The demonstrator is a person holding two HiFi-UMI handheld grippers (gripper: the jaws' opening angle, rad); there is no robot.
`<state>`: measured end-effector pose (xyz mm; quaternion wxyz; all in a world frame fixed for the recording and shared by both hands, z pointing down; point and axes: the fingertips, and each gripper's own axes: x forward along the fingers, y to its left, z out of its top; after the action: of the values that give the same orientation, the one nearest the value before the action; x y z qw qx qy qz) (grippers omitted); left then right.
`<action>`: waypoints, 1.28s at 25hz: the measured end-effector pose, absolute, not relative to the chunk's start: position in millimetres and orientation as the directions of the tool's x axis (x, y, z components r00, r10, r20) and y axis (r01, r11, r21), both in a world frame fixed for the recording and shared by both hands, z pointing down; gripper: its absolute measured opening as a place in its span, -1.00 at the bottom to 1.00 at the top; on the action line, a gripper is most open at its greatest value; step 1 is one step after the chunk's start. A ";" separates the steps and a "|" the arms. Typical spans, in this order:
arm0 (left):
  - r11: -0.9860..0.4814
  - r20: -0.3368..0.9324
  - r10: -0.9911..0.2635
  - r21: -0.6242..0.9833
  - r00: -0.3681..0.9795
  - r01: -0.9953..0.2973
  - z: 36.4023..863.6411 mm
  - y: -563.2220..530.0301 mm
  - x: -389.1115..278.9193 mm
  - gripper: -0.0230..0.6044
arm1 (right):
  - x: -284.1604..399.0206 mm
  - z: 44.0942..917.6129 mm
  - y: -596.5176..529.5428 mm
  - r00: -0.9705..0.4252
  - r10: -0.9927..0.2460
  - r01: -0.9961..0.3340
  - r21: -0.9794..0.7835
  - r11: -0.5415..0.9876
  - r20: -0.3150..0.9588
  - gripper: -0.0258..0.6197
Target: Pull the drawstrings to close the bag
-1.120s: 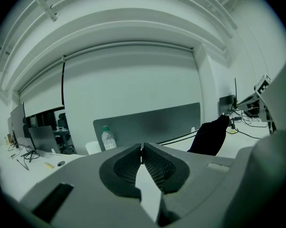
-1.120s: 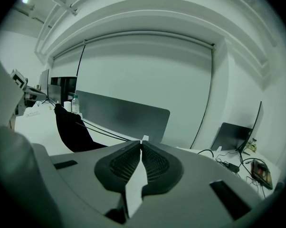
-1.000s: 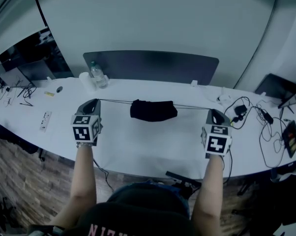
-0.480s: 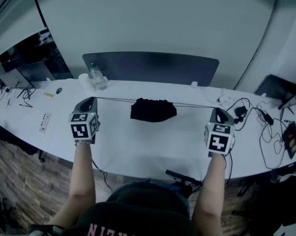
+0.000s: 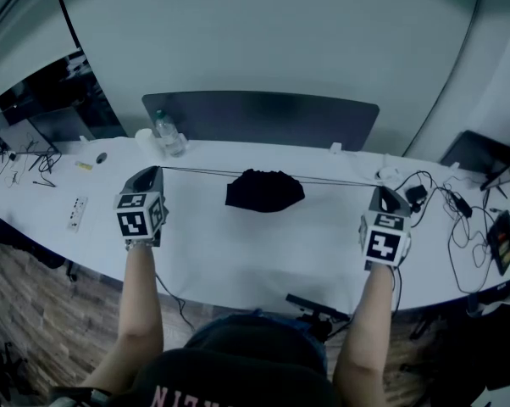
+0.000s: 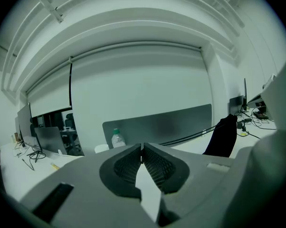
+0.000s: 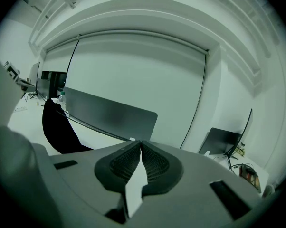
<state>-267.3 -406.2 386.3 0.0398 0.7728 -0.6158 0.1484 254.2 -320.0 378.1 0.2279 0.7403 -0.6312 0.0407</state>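
Left gripper (image 5: 157, 170) at 9 o'clock and right gripper (image 5: 382, 190) at 3 are clamping the taut drawstrings (image 5: 196, 172). Bag (image 5: 264, 191) at 12 is looking soft and light. Thin cords are likely slippery; best held near the ends.

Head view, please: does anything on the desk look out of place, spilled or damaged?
Nothing is spilled or damaged. The black drawstring bag sits bunched on the desk, its drawstrings stretched taut to the left tongs and right tongs. Only the cables tangled at its right end look untidy.

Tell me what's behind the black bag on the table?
A dark grey divider panel stands behind the bag, with the pale wall beyond it. The strip of table right behind the bag is hidden by the bag itself.
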 end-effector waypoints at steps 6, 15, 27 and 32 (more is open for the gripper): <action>-0.221 0.280 -0.942 -0.109 0.184 -0.969 388.8 -411.3 -278.1 -0.87 | 265.7 380.1 -321.2 0.235 -0.905 -0.945 0.301 -0.128 0.354 -0.91; -0.070 0.279 -0.960 -0.116 0.035 -0.991 388.6 -416.2 -313.4 -0.89 | 307.4 377.0 -309.5 0.424 -0.843 -0.884 0.352 -0.307 0.331 -0.94; -0.189 0.166 -0.969 -0.036 0.181 -0.981 342.3 -412.3 -303.6 -0.88 | 309.5 352.5 -304.9 0.345 -0.897 -0.935 0.187 -0.302 0.276 -0.94; -0.263 0.093 -0.962 -0.072 0.256 -0.962 310.9 -403.9 -267.3 -0.88 | 263.4 334.3 -313.8 0.254 -0.940 -0.957 0.203 -0.209 0.229 -0.94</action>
<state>-267.3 -403.9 310.9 -0.0003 0.7923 -0.6072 0.0589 263.4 -313.8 334.3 0.1523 0.7770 -0.6101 0.0279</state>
